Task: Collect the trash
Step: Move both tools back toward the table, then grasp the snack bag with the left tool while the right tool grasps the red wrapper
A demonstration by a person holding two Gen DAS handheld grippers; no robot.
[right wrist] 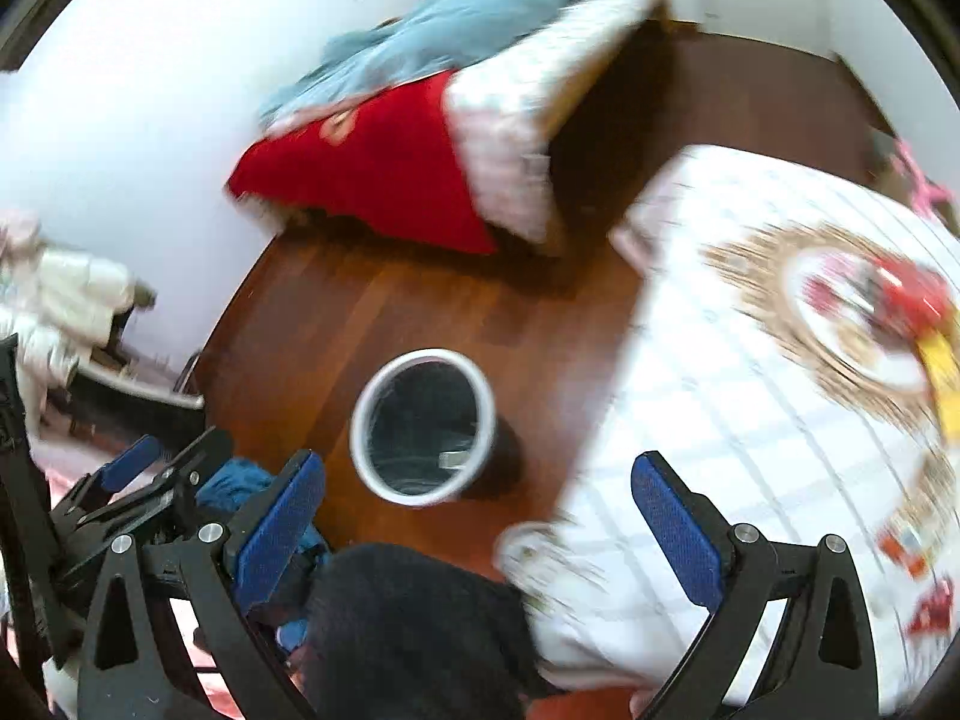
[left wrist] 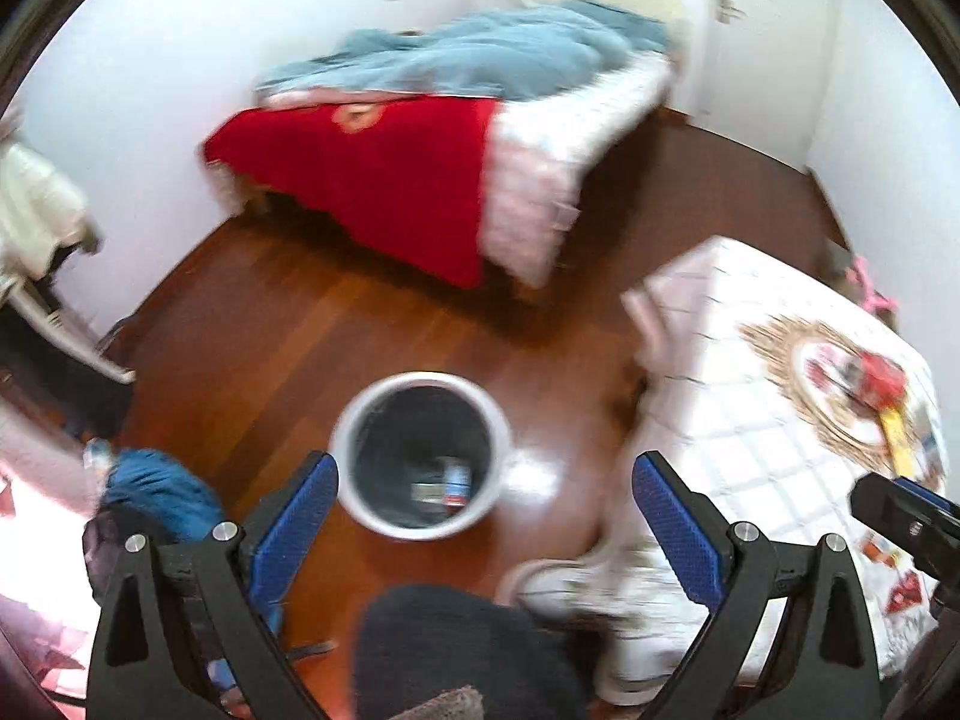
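Left tool (left wrist: 485, 492): blue-padded fingers wide apart, nothing between them. Right tool (right wrist: 477, 495): fingers likewise wide apart, empty.

Round white-rimmed waste bin with dark liner (left wrist: 421, 456) stands upright on the reddish-brown wooden floor (left wrist: 288, 336), below and ahead of both tools, framed between the fingers in each wrist view. A few small items lie at its bottom (left wrist: 441, 483); too blurred to identify.

Bench covered with a white checked cloth (left wrist: 774, 396) just right of the bin; red and yellow items (left wrist: 882, 390) on its round woven mat. Bed with red and light-blue blankets (left wrist: 420, 138) beyond.
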